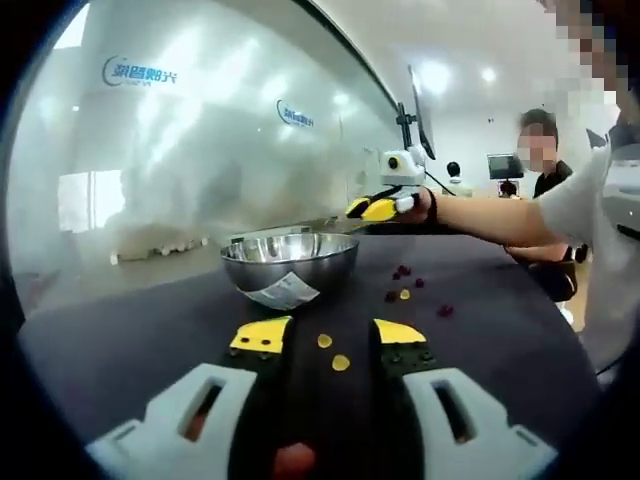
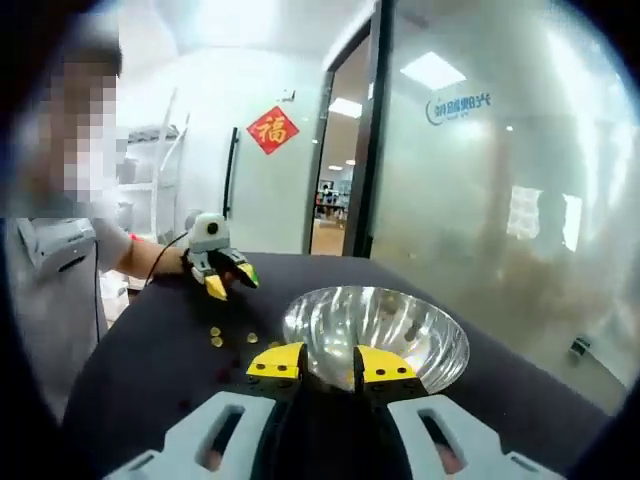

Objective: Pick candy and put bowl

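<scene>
Two yellow candies [image 1: 332, 351] lie on the dark table [image 1: 150, 330] just ahead of the left gripper [image 1: 325, 335], whose jaws stand open; likely small, light, hard, slippery, best pinched across their edges. Beyond sits the steel bowl [image 1: 290, 260], under the right gripper [image 2: 330, 365], its jaws slightly parted, seemingly empty.

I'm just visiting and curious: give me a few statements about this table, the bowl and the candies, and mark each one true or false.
1. The bowl is shiny metal. True.
2. The bowl is heaped full of candies. False: in the right gripper view its inside looks bare.
3. Yellow candies lie on the dark table between the left gripper jaws. True.
4. All loose candies are yellow. False: dark red candies also lie on the table.
5. The right gripper hangs over the bowl's near rim, jaws slightly apart with nothing visible between them. True.
</scene>
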`<state>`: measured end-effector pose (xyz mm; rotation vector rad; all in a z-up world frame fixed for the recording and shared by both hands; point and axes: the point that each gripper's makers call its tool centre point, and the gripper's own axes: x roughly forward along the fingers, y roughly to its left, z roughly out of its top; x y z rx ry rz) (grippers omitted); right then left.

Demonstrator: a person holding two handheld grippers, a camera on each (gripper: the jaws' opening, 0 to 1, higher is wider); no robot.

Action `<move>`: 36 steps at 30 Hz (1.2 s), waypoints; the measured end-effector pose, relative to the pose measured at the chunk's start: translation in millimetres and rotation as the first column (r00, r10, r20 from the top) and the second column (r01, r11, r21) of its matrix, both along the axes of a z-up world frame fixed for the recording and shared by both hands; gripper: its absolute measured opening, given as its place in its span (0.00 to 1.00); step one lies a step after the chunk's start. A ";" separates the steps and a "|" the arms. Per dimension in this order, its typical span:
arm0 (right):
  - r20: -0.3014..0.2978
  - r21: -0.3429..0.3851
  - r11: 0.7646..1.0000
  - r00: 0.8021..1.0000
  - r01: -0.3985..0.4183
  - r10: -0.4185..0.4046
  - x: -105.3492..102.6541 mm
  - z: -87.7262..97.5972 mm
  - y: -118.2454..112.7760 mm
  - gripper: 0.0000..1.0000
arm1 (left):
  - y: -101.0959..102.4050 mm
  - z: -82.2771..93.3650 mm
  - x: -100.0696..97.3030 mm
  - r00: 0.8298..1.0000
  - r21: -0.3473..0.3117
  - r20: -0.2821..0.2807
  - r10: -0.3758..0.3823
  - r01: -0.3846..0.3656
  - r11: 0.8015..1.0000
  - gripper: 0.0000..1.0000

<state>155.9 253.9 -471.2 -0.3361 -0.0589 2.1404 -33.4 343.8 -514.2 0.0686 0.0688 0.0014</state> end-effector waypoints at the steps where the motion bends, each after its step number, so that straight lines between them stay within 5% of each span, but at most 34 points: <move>1: -0.004 0.002 1.000 1.000 0.003 -0.003 0.5 -3.3 -8.4 0.14 | 0.0 -2.1 1.2 1.000 -0.002 -0.005 0.000 0.000 1.000 0.25; 8: -0.079 0.019 0.999 0.996 0.038 -0.036 6.0 -31.6 -45.8 0.15 | 2.8 -18.4 24.4 0.997 -0.003 -0.073 0.019 -0.020 1.000 0.27; 13: -0.110 0.009 0.999 0.993 0.033 -0.032 4.9 -38.8 -45.9 0.15 | 3.8 -25.6 42.4 0.992 0.019 -0.125 0.034 -0.031 0.999 0.30; 15: -0.104 0.015 1.000 0.994 0.025 -0.023 1.8 -37.2 -45.4 0.15 | 5.7 -39.1 46.8 0.979 0.013 -0.201 0.035 -0.034 0.999 0.30; 20: -0.116 0.028 1.000 0.993 0.005 -0.001 0.2 -36.0 -45.4 0.15 | 13.7 -46.5 66.7 0.971 0.018 -0.234 0.047 -0.044 0.999 0.30; 32: -0.124 0.022 1.000 0.992 0.015 -0.012 7.2 -42.1 -50.2 0.15 | 10.4 -60.0 74.4 0.956 -0.040 -0.293 0.032 -0.045 0.998 0.19; 36: -0.109 0.017 1.000 0.994 0.015 -0.013 6.1 -45.4 -50.9 0.15 | 9.5 -61.1 75.2 0.954 -0.038 -0.297 0.032 -0.046 0.998 0.04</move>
